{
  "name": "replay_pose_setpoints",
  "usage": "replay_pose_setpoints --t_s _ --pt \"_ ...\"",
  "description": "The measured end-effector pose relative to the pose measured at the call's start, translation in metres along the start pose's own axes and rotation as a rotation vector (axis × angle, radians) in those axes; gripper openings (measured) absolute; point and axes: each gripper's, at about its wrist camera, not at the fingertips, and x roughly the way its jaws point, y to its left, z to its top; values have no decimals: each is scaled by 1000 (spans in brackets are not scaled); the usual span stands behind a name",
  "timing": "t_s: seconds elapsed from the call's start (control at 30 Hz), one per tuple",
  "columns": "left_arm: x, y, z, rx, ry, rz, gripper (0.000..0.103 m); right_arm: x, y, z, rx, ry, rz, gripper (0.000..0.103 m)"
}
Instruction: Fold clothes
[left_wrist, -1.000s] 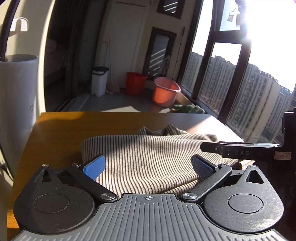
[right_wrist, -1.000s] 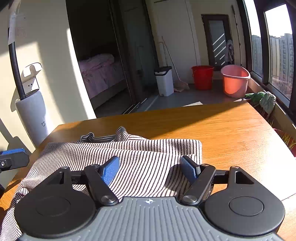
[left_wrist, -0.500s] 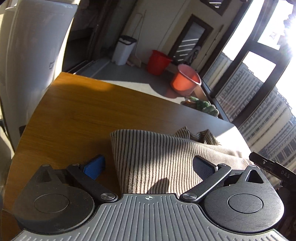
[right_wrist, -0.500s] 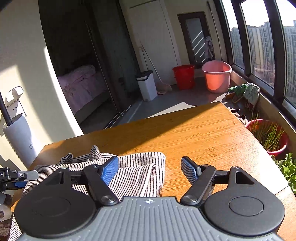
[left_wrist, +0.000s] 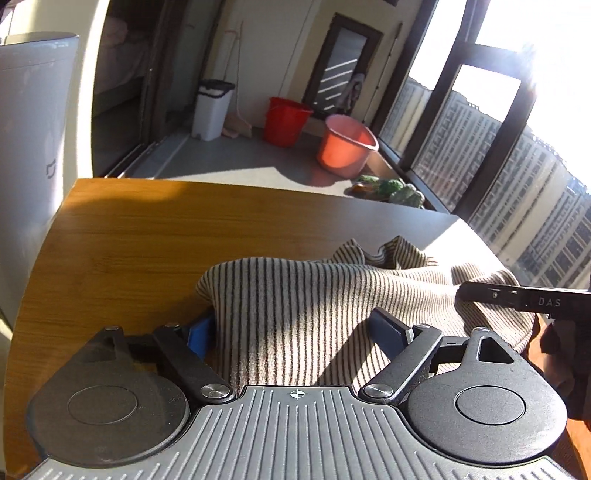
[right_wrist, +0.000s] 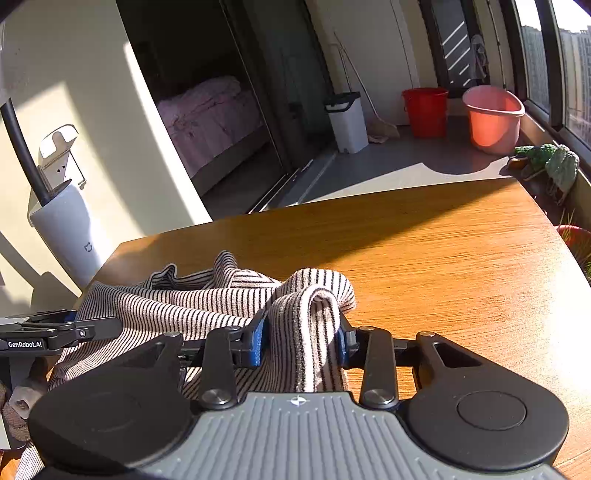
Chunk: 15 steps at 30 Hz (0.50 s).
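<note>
A beige garment with dark stripes lies crumpled on the wooden table. My left gripper straddles its left edge. The jaws are closing; one blue pad sits just outside the hem and the other pad rests over the cloth, with no squeeze showing. In the right wrist view, my right gripper is closing on a raised fold of the garment, which is pinched and bunched between its blue pads. Each gripper's finger shows at the edge of the other's view.
A white cylindrical appliance stands off the table's left side. Beyond the far edge on the floor are a white bin, a red bucket and an orange tub. Windows and plants line the right.
The right gripper moved to the garment's right edge and closed on a fold, bunching it upward. The left gripper shifted to the left edge and its jaws narrowed around the cloth.
</note>
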Motion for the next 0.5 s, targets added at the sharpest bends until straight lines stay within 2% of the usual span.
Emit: replay_pose_setpoints --t_s 0.03,0.07,0.1,0.13,0.23,0.3,0.4,0.5 --pt "4 -1 4 11 1 3 71 3 2 7 -6 -7 -12 29" --pt "8 0 11 15 -3 6 60 4 5 13 -20 -22 -28 27" --pt "8 0 18 18 -17 5 44 0 9 18 -33 -46 -26 26" --pt "6 1 26 23 -35 -1 38 -8 14 24 -47 -80 -10 25" --pt "-24 -4 39 47 -120 -27 35 -52 34 28 -119 -199 56 25" --pt "-53 -10 35 91 -189 -47 35 -88 49 13 -203 -252 60 24" --pt "-96 -12 7 166 -271 -89 35 -132 64 -25 -289 -259 47 23" --pt "-129 -15 -37 225 -281 -116 36 -165 72 -68 -335 -238 21 23"
